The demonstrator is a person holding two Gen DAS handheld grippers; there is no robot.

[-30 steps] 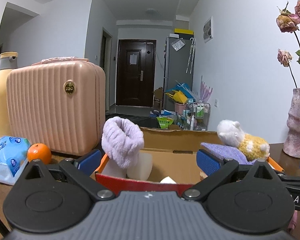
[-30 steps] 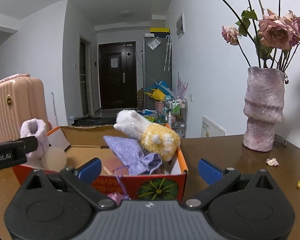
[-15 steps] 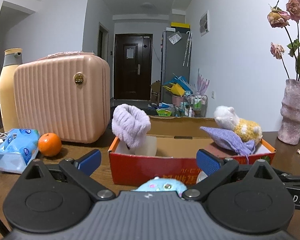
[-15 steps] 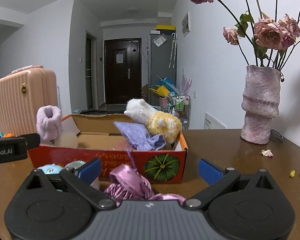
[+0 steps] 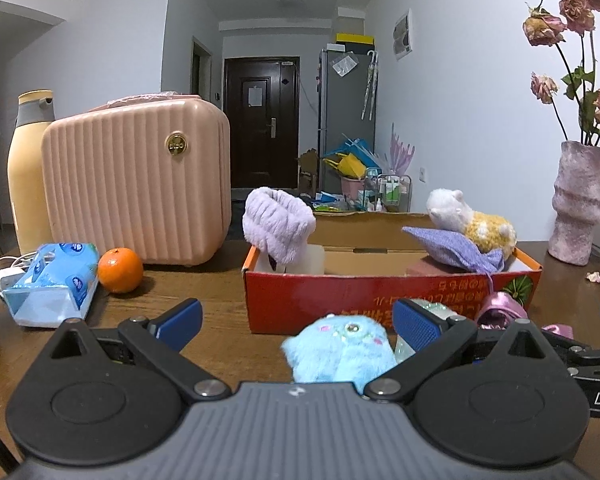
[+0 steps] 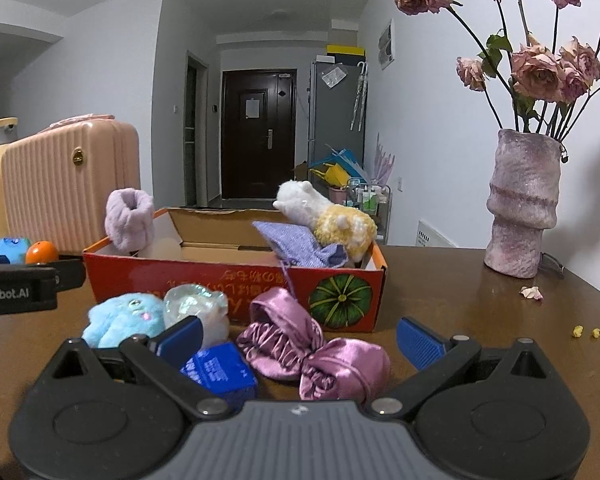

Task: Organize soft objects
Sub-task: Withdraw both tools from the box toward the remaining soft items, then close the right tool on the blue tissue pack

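Note:
A red cardboard box (image 5: pixel 372 292) (image 6: pixel 236 280) on the wooden table holds a lilac fluffy band (image 5: pixel 278 226), a purple knit pouch (image 5: pixel 456 250) and a white and yellow plush (image 5: pixel 472 222). In front of it lie a blue plush (image 5: pixel 340 354) (image 6: pixel 124 320), a shiny clear pouch (image 6: pixel 198 304), a blue packet (image 6: pixel 220 372) and pink satin scrunchies (image 6: pixel 312 344). My left gripper (image 5: pixel 296 322) is open and empty, the blue plush between its fingers. My right gripper (image 6: pixel 298 336) is open and empty above the scrunchies.
A pink suitcase (image 5: pixel 136 180), a tan bottle (image 5: pixel 26 176), an orange (image 5: pixel 120 270) and a blue tissue pack (image 5: pixel 52 284) stand left of the box. A vase of dried roses (image 6: pixel 524 204) stands at the right, with petals and crumbs (image 6: pixel 596 334) near it.
Both grippers have pulled back from the box and dropped lower. The blue plush, the scrunchies and the other items in front of the box have come into view.

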